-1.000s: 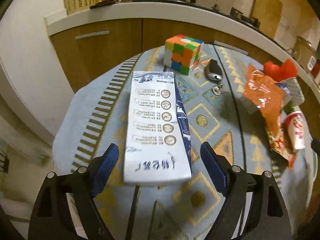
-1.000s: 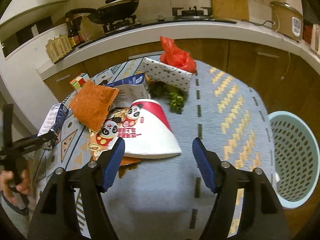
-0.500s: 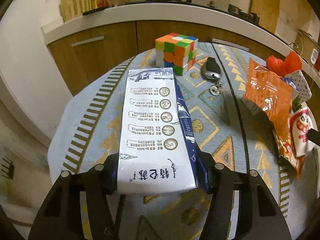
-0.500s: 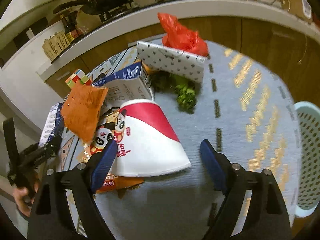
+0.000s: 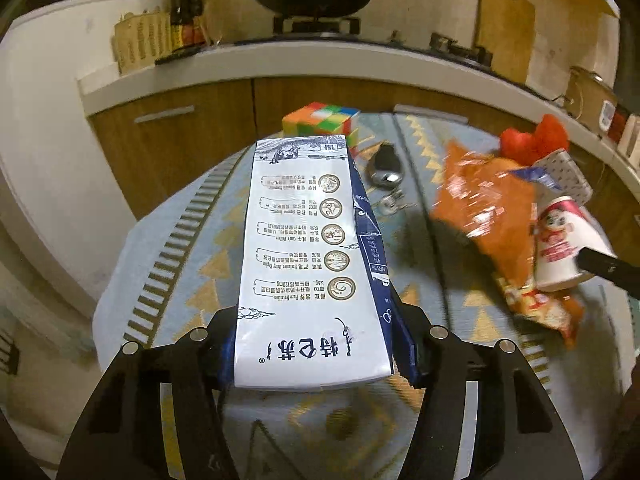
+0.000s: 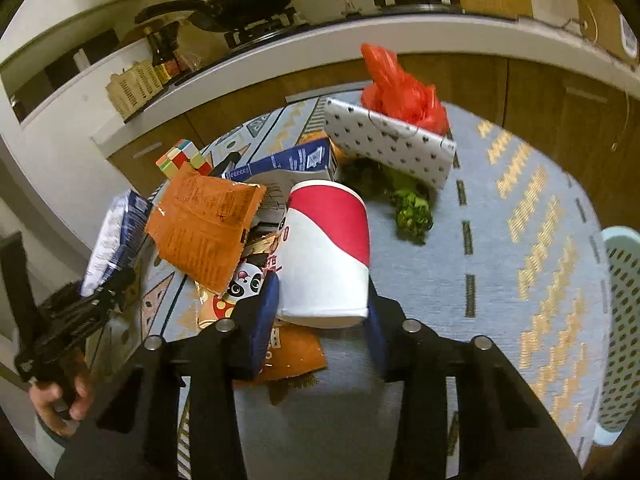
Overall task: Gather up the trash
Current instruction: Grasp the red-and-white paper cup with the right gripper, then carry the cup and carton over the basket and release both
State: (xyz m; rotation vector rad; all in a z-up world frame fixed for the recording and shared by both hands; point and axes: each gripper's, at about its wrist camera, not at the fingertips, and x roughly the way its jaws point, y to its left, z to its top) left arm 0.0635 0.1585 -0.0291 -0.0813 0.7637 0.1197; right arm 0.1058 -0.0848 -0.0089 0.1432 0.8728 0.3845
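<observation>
The left tongs were closed on the near end of a white and blue milk carton, which was held lengthwise over the patterned table, its far end pointing toward a colour cube. The right tongs had just been closing and were pressed on the open rim of a red and white paper cup, which lay on its side at the edge of a heap of rubbish: an orange snack bag, a blue carton, a dotted box, a red plastic bag and some green scraps.

Both held things were judged light and thin-walled. The carton appeared empty and stiff enough along its length, so a grip across its short end was thought adequate. The cup was expected to crush easily and slip if squeezed hard at the rim; a hold lower on its body would probably be firmer. A pale blue basket stood beside the table on the right, probably the place meant for the rubbish.
</observation>
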